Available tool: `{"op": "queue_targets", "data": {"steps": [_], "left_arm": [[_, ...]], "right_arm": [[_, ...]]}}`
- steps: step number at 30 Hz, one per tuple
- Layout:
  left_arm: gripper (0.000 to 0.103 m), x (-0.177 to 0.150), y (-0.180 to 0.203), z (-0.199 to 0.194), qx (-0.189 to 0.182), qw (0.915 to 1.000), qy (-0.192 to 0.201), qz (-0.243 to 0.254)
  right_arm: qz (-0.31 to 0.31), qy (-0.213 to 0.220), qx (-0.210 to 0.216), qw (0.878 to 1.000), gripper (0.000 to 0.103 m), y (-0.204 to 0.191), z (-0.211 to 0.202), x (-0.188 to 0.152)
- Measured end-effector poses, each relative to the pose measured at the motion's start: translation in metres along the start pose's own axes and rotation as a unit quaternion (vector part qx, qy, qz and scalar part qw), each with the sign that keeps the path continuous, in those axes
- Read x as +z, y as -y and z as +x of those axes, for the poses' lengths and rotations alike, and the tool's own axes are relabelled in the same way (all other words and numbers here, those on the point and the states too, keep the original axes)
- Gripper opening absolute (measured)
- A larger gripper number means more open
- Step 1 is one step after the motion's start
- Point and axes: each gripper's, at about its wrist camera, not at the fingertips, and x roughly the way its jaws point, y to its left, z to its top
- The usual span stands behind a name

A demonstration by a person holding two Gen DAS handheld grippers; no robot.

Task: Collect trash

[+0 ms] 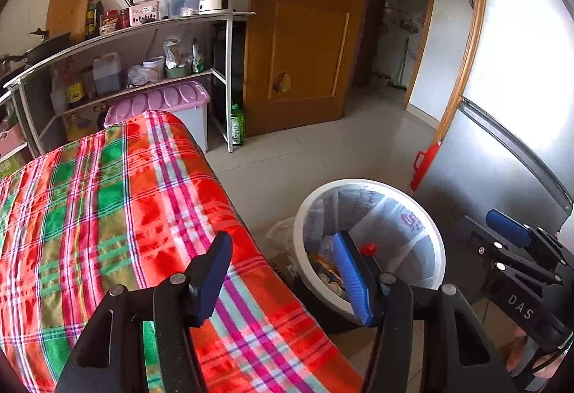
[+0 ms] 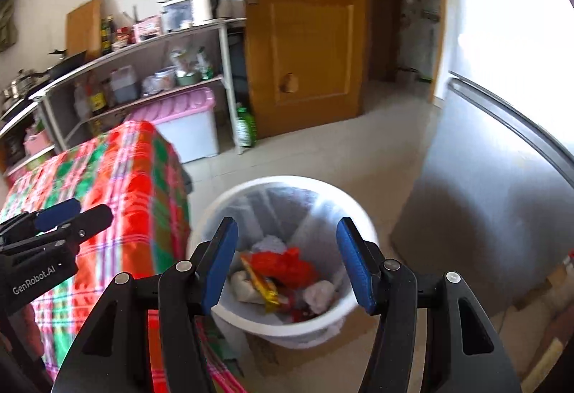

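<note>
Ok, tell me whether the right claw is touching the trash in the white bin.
Apart. The right wrist view shows the right claw open and empty, its fingers above the white bin, with the trash lying well below at the bottom.

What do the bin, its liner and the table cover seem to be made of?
Bin: likely plastic, white and smooth, with an evenly moulded round rim.
Liner: thin plastic film, translucent, creased, folded over the rim.
Table cover: woven cloth, matte, with a red, green and pink plaid; it drapes softly over the edge.
</note>
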Motion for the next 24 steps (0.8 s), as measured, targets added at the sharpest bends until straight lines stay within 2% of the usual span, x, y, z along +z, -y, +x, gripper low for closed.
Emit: {"op": "queue_targets", "data": {"steps": [9, 19, 22, 24], "left_arm": [[0.058, -0.007, 0.024, 0.005, -0.012, 0.9998, -0.007, 0.016], [0.058, -0.009, 0.027, 0.004, -0.014, 0.9998, -0.009, 0.013], [0.058, -0.009, 0.031, 0.003, 0.004, 0.9997, -0.006, 0.025], [0.058, -0.009, 0.031, 0.002, -0.002, 0.9997, -0.004, 0.025]], "right_arm": [[0.021, -0.030, -0.031, 0.999, 0.058, 0.019, 0.004, -0.016], [0.025, -0.031, -0.033, 0.999, 0.058, 0.022, 0.000, -0.019], [0.024, -0.032, -0.032, 0.999, 0.058, 0.021, 0.000, -0.020], [0.023, -0.033, -0.031, 0.999, 0.058, 0.020, 0.002, -0.020]]}}
